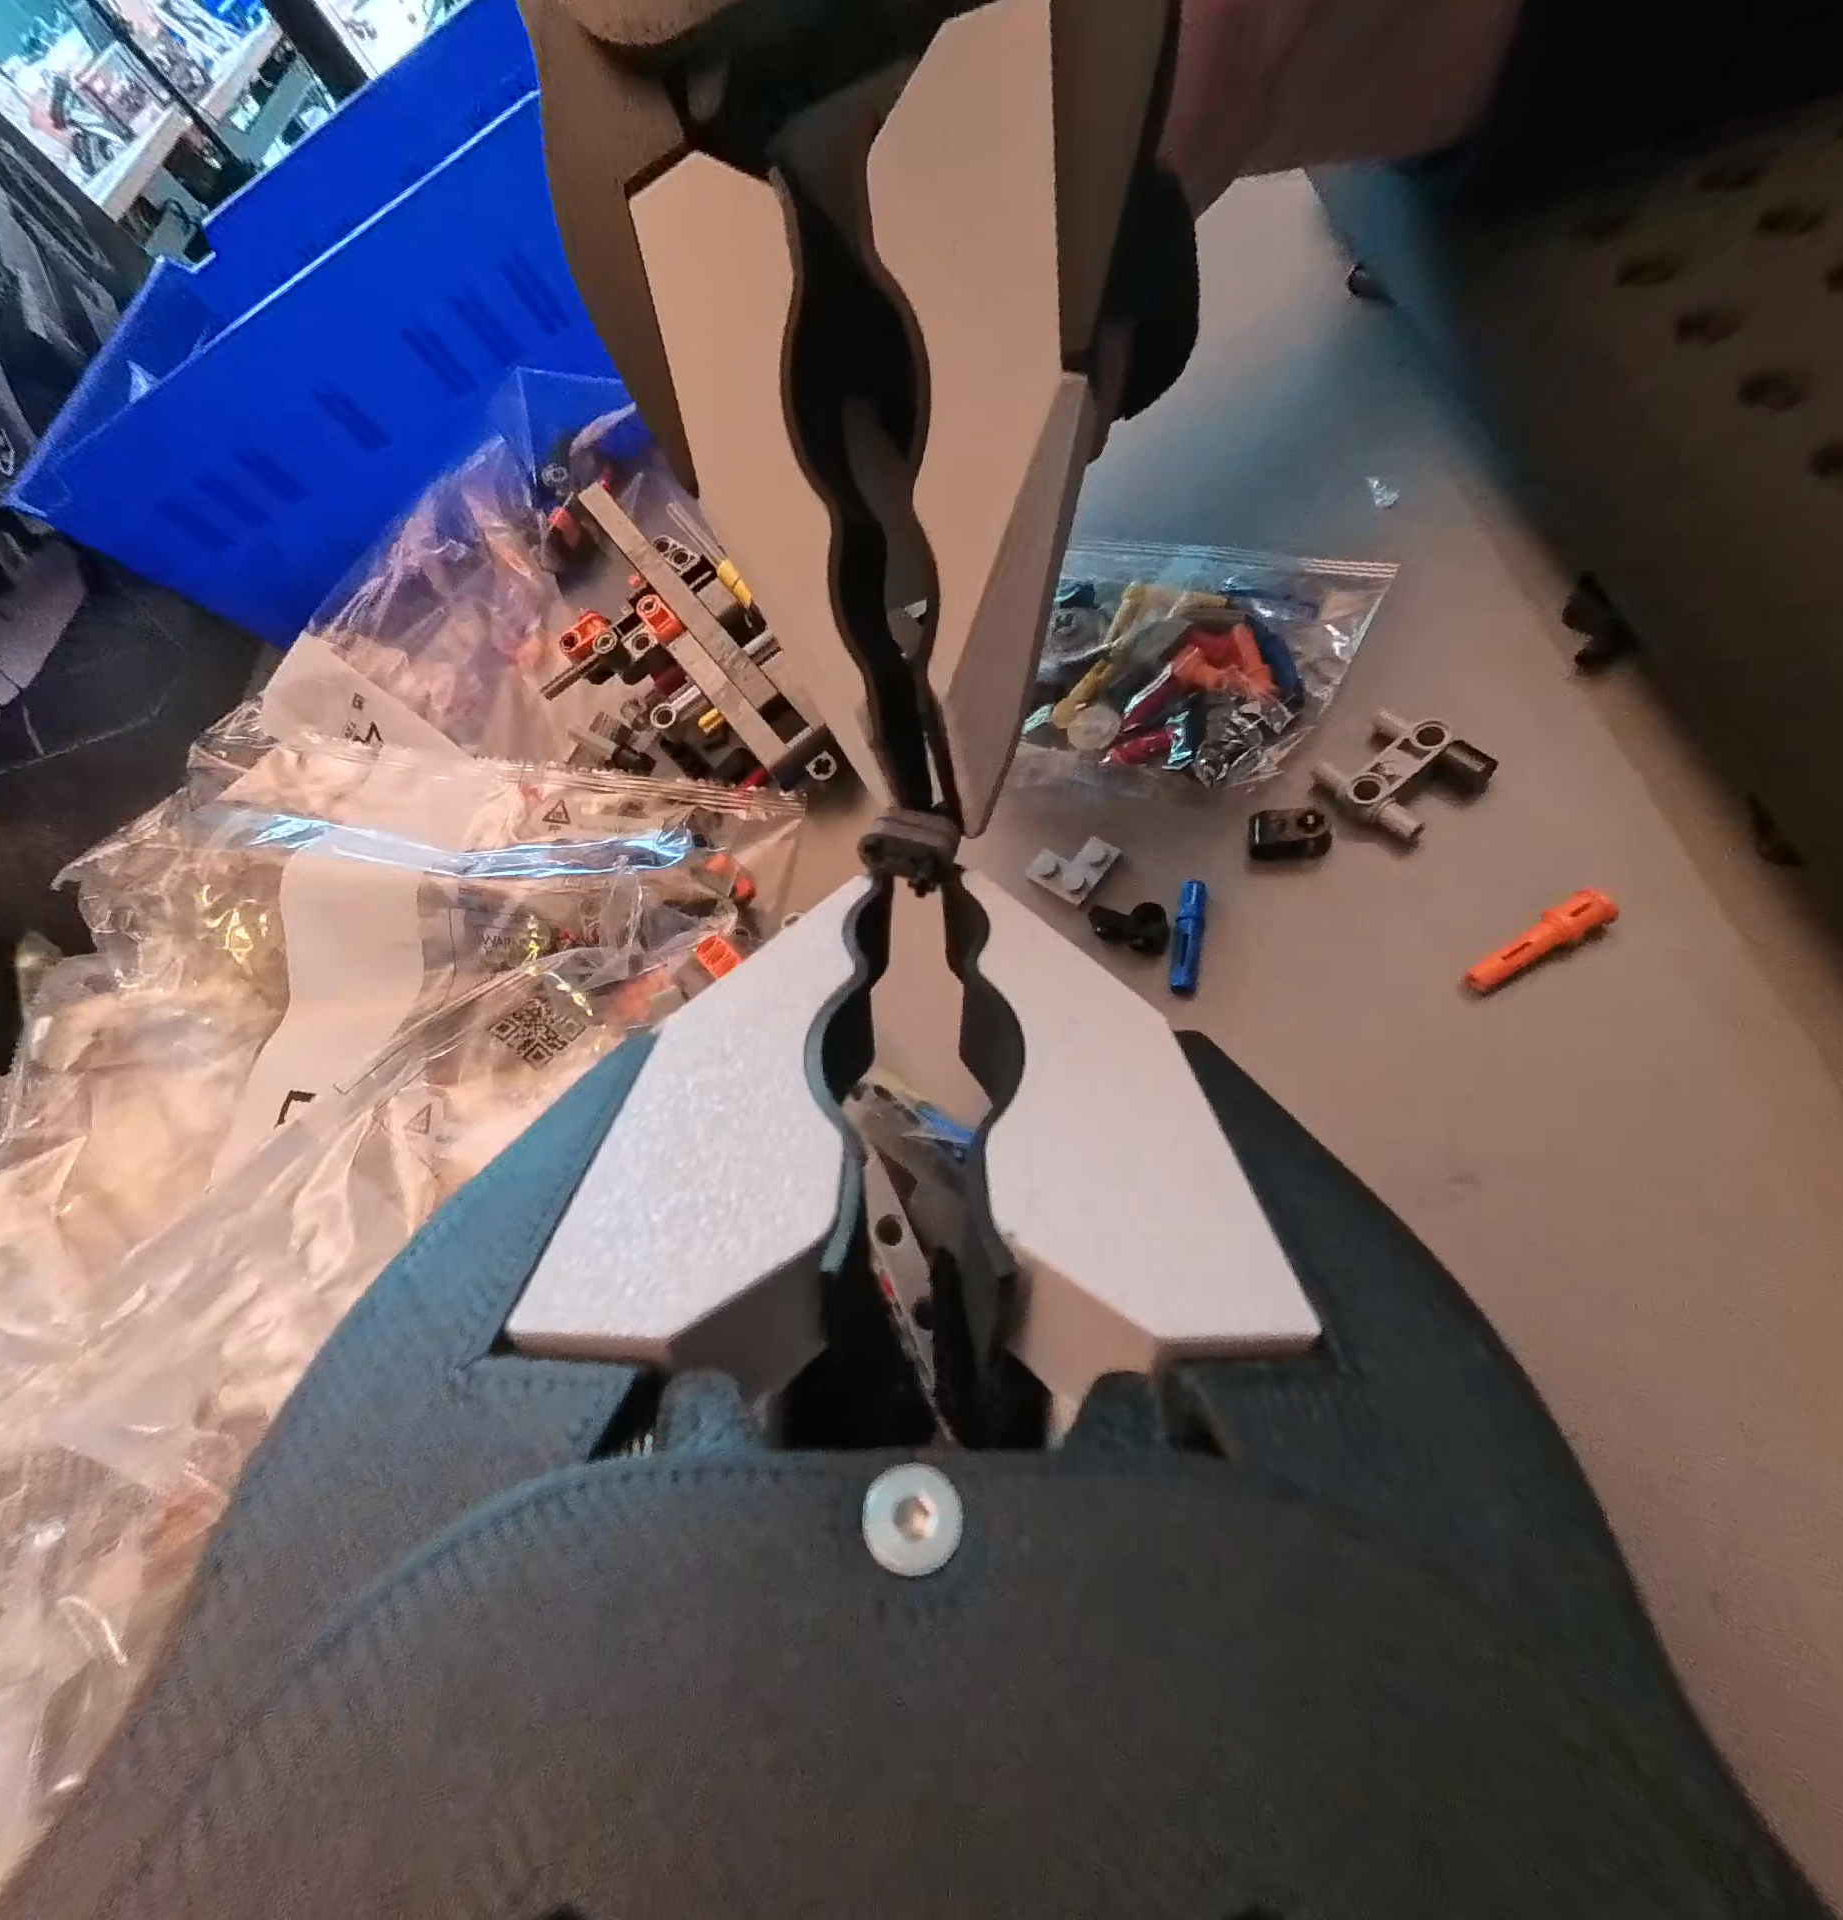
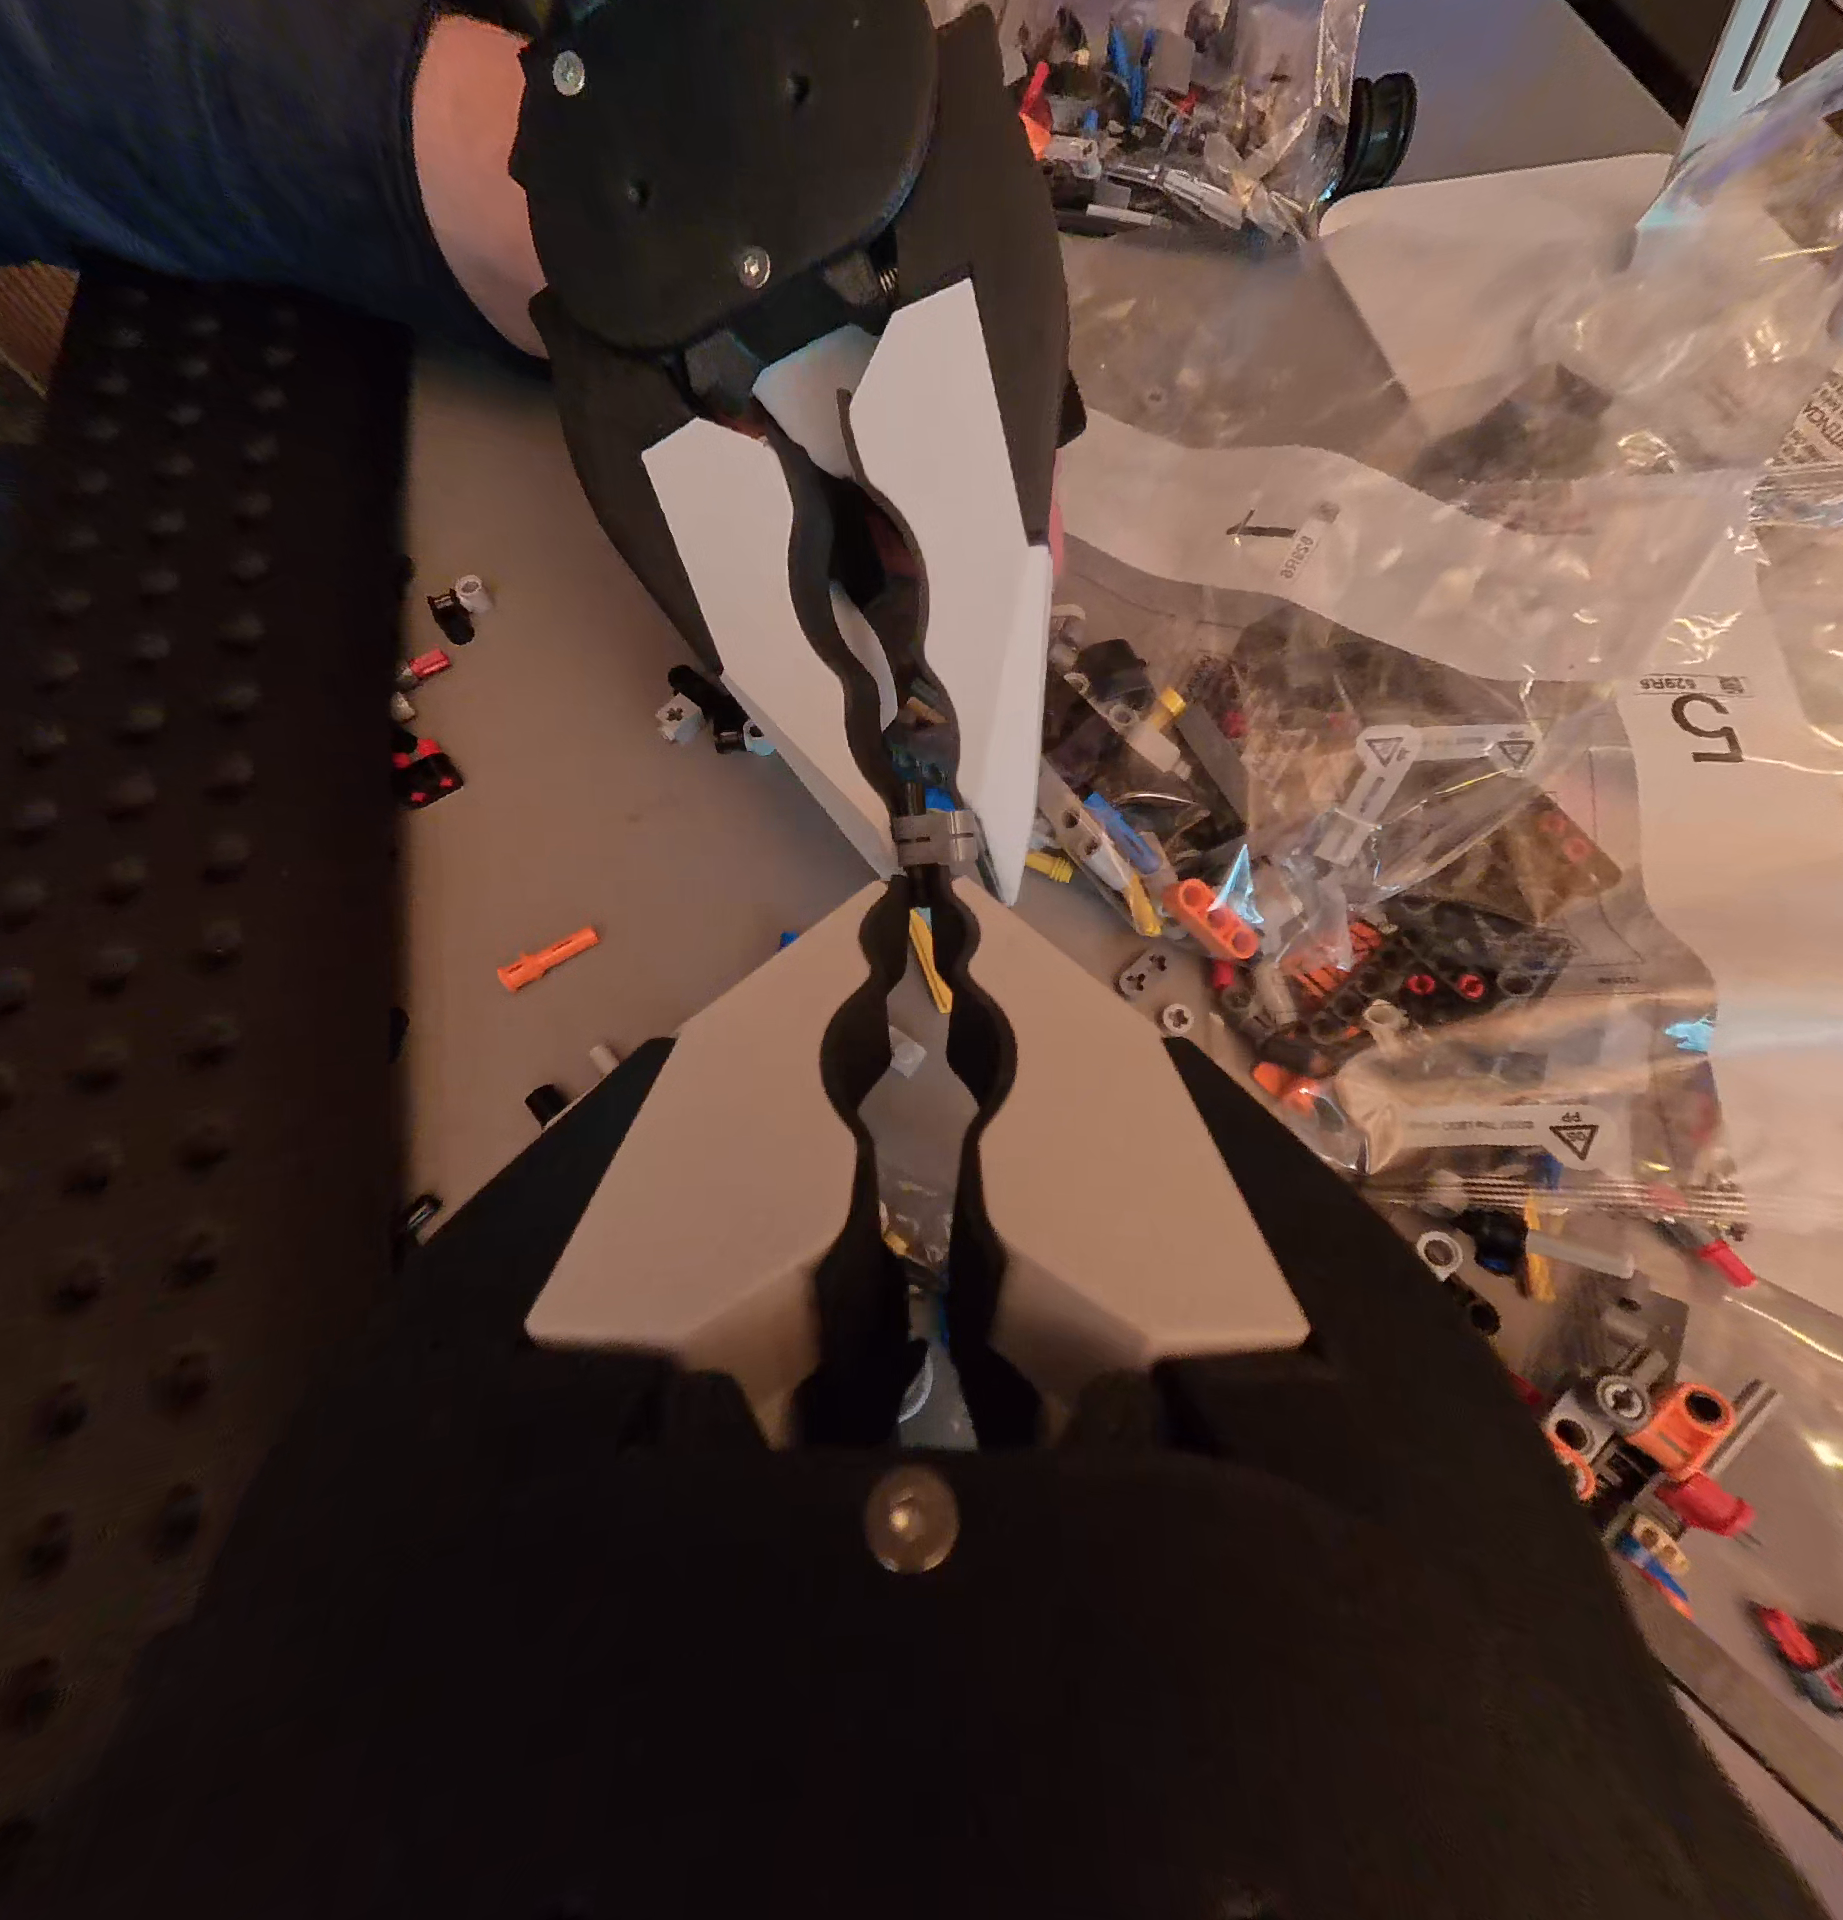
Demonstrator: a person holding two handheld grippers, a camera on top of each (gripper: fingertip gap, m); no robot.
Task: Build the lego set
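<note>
Two hand-held grippers (image 1: 909, 883) (image 2: 922, 883) pinch grey connector (image 1: 904, 837) (crosswise).

A pale grey counter (image 1: 1416, 1195) fills the scene under warm, dim light. Blue plastic bins (image 1: 304, 416) stand along its far edge, with bright shelving (image 1: 169, 94) beyond them. A dark perforated panel (image 2: 169, 831) borders the counter's other side.

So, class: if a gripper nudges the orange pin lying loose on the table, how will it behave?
The orange pin looks round-bodied, so it will probably roll. It is small and plastic, likely light and stiff. Lying flat on the table, it cannot tip.
</note>
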